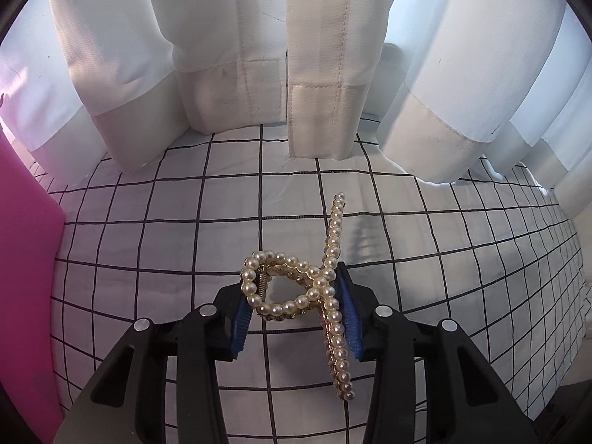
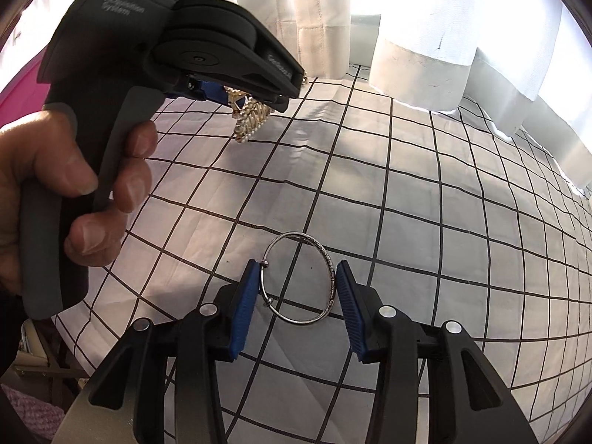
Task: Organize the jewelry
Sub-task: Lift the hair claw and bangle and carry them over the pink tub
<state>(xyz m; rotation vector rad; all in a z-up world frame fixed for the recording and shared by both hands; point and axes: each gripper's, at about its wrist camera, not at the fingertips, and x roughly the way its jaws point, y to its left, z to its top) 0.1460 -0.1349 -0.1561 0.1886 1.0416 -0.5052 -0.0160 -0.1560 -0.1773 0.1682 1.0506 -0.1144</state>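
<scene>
Above the grid-patterned cloth (image 1: pixel 148 259), left hand-held gripper (image 1: pixel 296 314) clamps a pearl hair claw (image 1: pixel 314 288), lifted clear. Right hand-held gripper (image 2: pixel 296 307) pinches a silver bangle (image 2: pixel 299 277), near centre. Pickup step; next probably carrying both to storage.

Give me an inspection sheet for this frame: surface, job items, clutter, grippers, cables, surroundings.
Surface: white cloth with black grid, lightly creased.
Job's things: pearl hair claw held off the cloth; silver bangle between the right pads, whether it is lifted cannot be told.
Clutter: nothing seen on the cloth.
Grippers: left gripper shut on the pearl hair claw, a hand on its handle; right gripper shut on the silver bangle, pads touching its rim on both sides.
Cables: nothing seen.
Surroundings: white curtains hanging down onto the cloth's far edge; pink object at the left edge.
</scene>
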